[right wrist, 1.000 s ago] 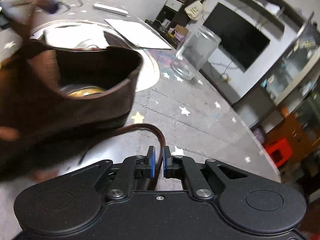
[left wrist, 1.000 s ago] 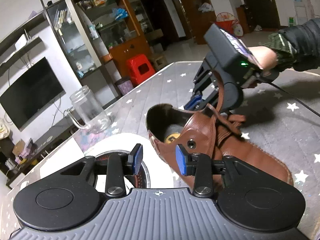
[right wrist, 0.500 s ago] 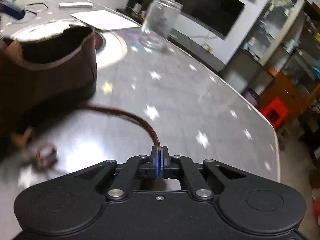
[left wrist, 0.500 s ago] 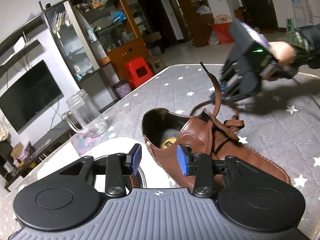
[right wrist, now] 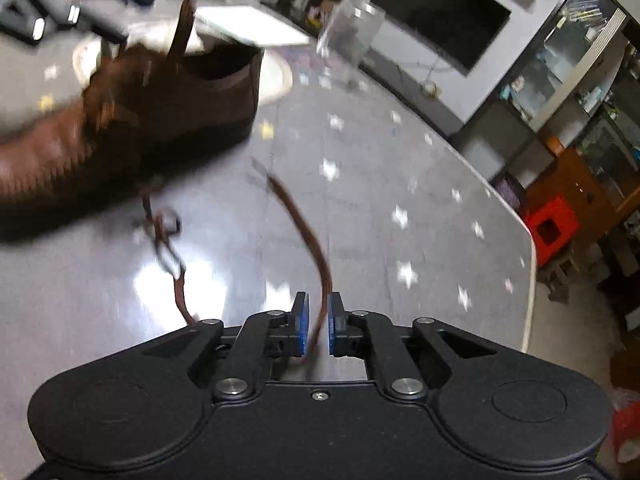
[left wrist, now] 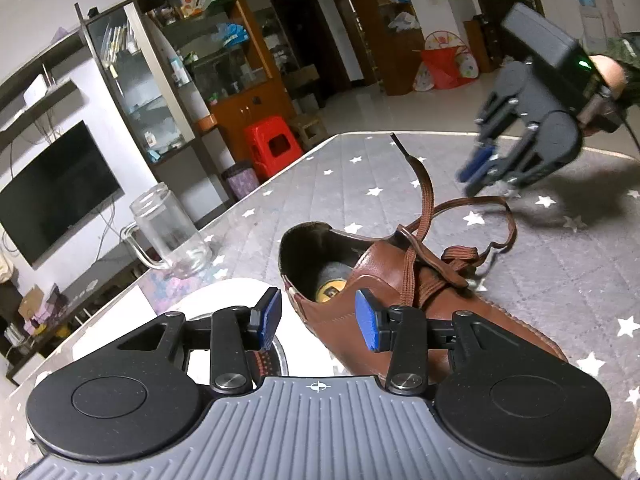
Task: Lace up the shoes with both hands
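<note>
A brown leather shoe (left wrist: 404, 300) lies on the grey star-patterned table, its opening toward the jar. It also shows blurred in the right wrist view (right wrist: 132, 120). Its brown lace (left wrist: 424, 216) stands up in a stiff arc and another strand loops right across the table. My left gripper (left wrist: 318, 320) is open and empty, its pads either side of the shoe's heel edge. My right gripper (right wrist: 316, 326) is slightly open, with a lace strand (right wrist: 316, 256) hanging loose between its pads; it hovers right of the shoe in the left wrist view (left wrist: 480, 168).
A glass mug (left wrist: 172, 232) stands left of the shoe. A white round plate (left wrist: 224, 292) lies under my left gripper. The table's far edge (right wrist: 520, 224) curves away, with a red stool (left wrist: 272, 148) on the floor beyond. White sheets (right wrist: 256, 28) lie behind the shoe.
My right gripper pulled the lace away from the shoe to the right, then its pads parted; the lace now lies loose between them. My left gripper stayed open by the heel.
</note>
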`<state>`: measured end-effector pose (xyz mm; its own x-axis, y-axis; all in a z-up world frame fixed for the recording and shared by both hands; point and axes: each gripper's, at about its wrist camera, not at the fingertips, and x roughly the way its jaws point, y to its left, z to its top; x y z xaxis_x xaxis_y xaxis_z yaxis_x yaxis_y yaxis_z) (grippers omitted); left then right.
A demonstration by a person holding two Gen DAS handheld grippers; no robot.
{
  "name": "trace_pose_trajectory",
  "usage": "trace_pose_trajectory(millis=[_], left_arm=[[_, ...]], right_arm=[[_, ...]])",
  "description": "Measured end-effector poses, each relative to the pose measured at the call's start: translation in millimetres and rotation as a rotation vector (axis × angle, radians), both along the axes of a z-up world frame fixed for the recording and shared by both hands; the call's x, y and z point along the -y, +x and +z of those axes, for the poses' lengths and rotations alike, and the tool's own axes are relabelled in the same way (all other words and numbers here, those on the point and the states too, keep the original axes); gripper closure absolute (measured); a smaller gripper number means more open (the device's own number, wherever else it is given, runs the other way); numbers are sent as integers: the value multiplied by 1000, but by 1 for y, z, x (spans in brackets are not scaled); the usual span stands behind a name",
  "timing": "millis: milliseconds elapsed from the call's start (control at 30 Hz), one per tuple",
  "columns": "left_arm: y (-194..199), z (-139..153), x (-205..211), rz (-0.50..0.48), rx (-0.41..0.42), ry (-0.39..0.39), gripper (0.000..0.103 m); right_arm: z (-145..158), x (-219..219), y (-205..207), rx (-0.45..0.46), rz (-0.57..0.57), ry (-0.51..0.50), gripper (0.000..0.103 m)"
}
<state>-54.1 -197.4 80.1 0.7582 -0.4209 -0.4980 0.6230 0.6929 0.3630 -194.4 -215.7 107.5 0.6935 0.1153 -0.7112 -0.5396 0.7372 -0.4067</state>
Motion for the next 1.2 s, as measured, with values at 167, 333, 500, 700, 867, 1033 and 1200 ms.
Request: trace_pose_trajectory(millis=[167,333,500,700,867,1033,1200], left_arm=[[3,1,-1,7,-8,8,61],[10,0,-4,22,-23,5,61],[15,-1,-5,31,-42,-4,61],[13,2,-2,39,-53,-13,61],[9,12,5,41,-62,-33,61],[6,21,14,35,-65,-52,61],[10,20,28,53,-105,-51,61]], right_arm=[[-4,-11,32,-11,60,69,80],[-11,-14,57,-67,85,125,78],[-11,-3,77,-144,75,238,77],[-9,5,77,-205,43,311,99],[-9,-6,49,-121,66,221,101],[12,-11,4,20,90,135,101],[35,-18,-38,104,145,78,101]])
